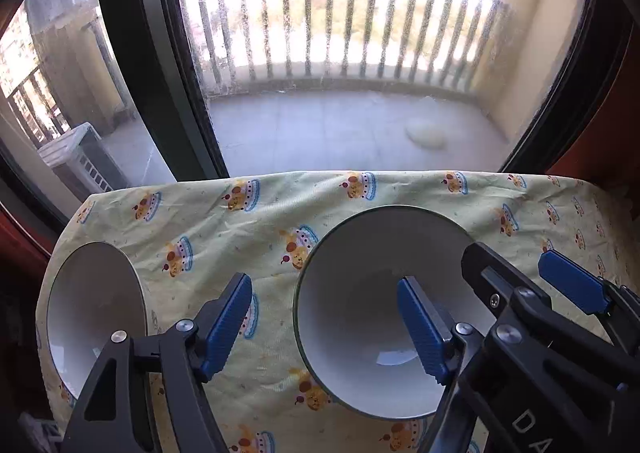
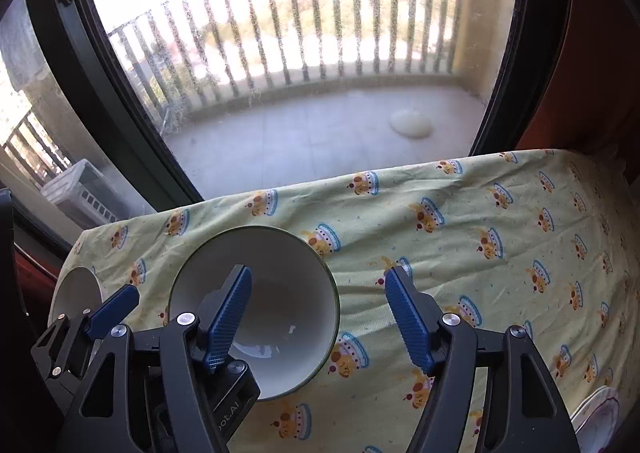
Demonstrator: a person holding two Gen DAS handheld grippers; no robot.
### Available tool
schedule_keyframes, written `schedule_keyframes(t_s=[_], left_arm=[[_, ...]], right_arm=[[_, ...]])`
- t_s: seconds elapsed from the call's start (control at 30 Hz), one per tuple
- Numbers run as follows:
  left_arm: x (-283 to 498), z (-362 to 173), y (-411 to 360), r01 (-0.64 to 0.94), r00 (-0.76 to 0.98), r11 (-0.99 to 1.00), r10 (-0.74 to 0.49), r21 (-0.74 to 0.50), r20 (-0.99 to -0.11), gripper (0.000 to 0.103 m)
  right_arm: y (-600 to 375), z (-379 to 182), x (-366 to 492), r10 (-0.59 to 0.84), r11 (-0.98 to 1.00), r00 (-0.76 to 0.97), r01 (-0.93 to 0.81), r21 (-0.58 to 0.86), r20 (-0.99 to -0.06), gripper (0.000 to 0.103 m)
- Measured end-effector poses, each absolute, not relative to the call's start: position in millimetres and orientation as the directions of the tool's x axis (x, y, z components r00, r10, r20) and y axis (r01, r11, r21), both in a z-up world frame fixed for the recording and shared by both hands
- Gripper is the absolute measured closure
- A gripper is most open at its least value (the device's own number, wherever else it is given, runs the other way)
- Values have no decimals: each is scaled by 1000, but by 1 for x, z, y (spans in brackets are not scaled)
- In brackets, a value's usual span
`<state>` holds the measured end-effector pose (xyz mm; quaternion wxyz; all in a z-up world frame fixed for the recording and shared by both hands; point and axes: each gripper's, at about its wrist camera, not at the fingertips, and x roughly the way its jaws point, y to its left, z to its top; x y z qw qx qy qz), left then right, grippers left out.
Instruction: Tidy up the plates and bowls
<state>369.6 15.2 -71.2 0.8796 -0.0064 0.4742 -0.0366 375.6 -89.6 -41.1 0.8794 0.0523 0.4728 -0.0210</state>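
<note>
I see 2 bowls still apart on the counter [image 1: 240, 221]: big bowl [image 1: 384, 293] at 3 o'clock of small bowl [image 1: 96, 313]. My left gripper [image 1: 324, 321] and right gripper [image 2: 320, 317] fingers are spread, pinching nothing. Stacking remains.

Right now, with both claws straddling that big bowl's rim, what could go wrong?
1. The left claw and right claw each straddle opposite sides of the green-rimmed bowl; uneven closing could tip it.
2. The claws sit close together and might collide.
3. The smaller bowl rests near the tablecloth edge; a tug on the wrinkled cloth could shift it off.
</note>
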Motion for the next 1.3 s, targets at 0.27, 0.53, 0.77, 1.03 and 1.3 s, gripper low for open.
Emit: schedule_keyframes(t_s=[0.27, 0.53, 0.77, 1.03, 1.3], left_arm=[[387, -99, 14, 70, 518, 995, -94, -68, -850, 60], [389, -106, 14, 88, 512, 994, -98, -61, -853, 76], [390, -107, 9, 83, 504, 995, -89, -55, -859, 75], [374, -101, 1, 89, 498, 995, -85, -47, -863, 75], [346, -95, -5, 73, 484, 996, -71, -40, -872, 75]], right_arm=[[-93, -77, 395, -1, 990, 529, 122, 74, -849, 54], [-86, -86, 403, 20, 994, 525, 83, 75, -851, 72], [-87, -84, 401, 24, 995, 511, 74, 72, -859, 74], [-93, -78, 389, 14, 996, 501, 67, 55, -866, 75], [-101, -71, 364, 28, 997, 482, 53, 61, -876, 75]])
